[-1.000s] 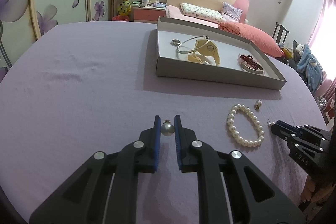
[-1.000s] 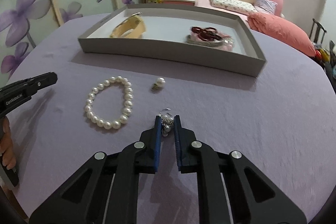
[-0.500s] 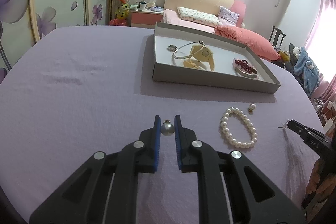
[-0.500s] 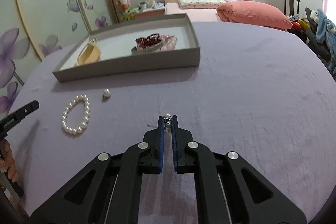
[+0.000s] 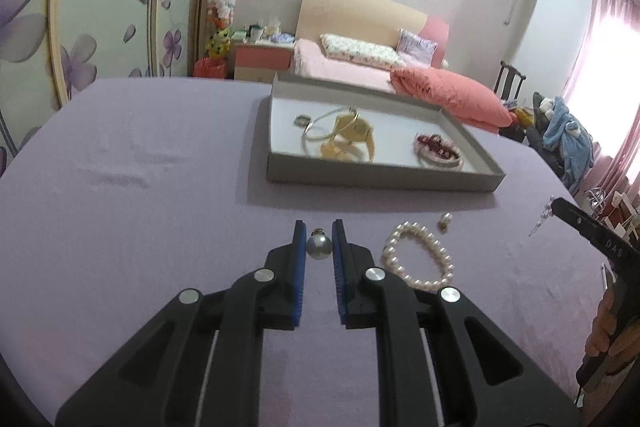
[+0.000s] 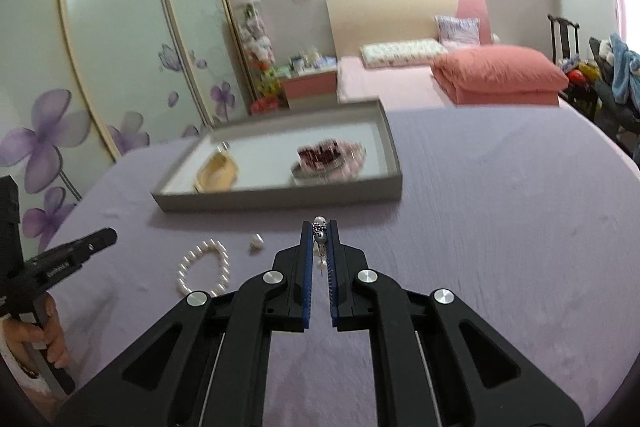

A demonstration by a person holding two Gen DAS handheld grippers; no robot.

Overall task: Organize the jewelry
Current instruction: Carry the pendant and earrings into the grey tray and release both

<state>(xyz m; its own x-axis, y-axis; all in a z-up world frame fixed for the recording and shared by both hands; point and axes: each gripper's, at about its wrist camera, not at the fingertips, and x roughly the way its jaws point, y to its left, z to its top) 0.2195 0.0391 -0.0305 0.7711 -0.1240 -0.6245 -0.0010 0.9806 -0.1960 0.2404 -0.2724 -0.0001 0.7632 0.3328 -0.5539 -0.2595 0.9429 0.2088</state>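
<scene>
My left gripper [image 5: 319,239] is shut on a grey pearl earring [image 5: 318,247], held above the purple cloth. My right gripper [image 6: 320,227] is shut on a dangling pearl-and-bead earring [image 6: 319,237], lifted above the table; it also shows at the right of the left wrist view [image 5: 576,219]. A white pearl bracelet [image 5: 420,255] and a small pearl earring [image 5: 445,220] lie on the cloth between the grippers. The grey tray [image 5: 384,179] behind them holds a yellow watch [image 5: 352,135], a silver bangle [image 5: 320,125], a ring [image 5: 302,120] and a dark red beaded piece [image 5: 436,149].
The round table has a purple cloth [image 5: 140,187]. The left gripper appears at the left of the right wrist view [image 6: 68,255]. A bed with a pink quilt [image 5: 448,95] and wardrobe doors [image 5: 100,7] stand behind.
My right gripper closed on the dangling earring and lifted it off the cloth, swinging right. My left gripper has risen a little with the grey pearl earring.
</scene>
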